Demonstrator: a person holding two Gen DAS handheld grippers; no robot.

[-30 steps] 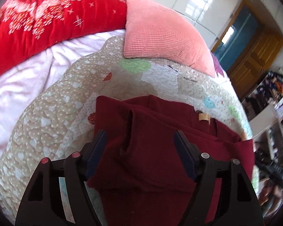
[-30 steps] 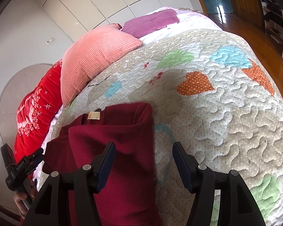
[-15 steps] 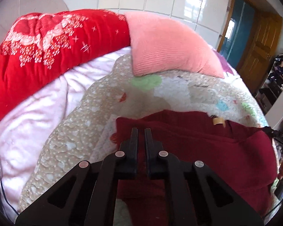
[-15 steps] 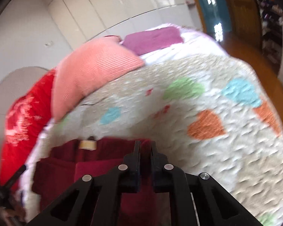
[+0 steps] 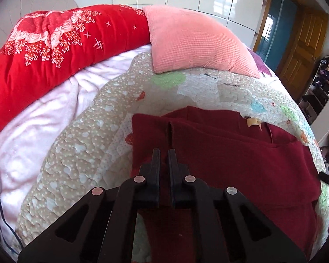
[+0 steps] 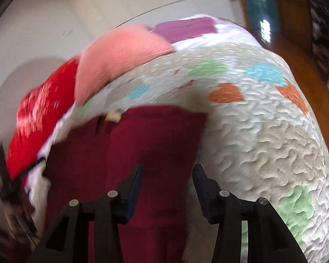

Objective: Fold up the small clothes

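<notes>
A dark red garment with a tan neck label lies partly folded on the quilted bedspread. My left gripper is shut, pinching a fold of the garment near its left edge. In the blurred right wrist view the garment lies under my right gripper, which is open and empty above its right edge.
A pink pillow and a red floral duvet lie at the head of the bed, with a pale pink blanket to the left. A purple cushion lies further back. Wooden floor and a door are on the right.
Both grippers closed on the garment from open a second ago. The left stays shut on the fold. The right has since opened and let go, and its view is moving fast.
</notes>
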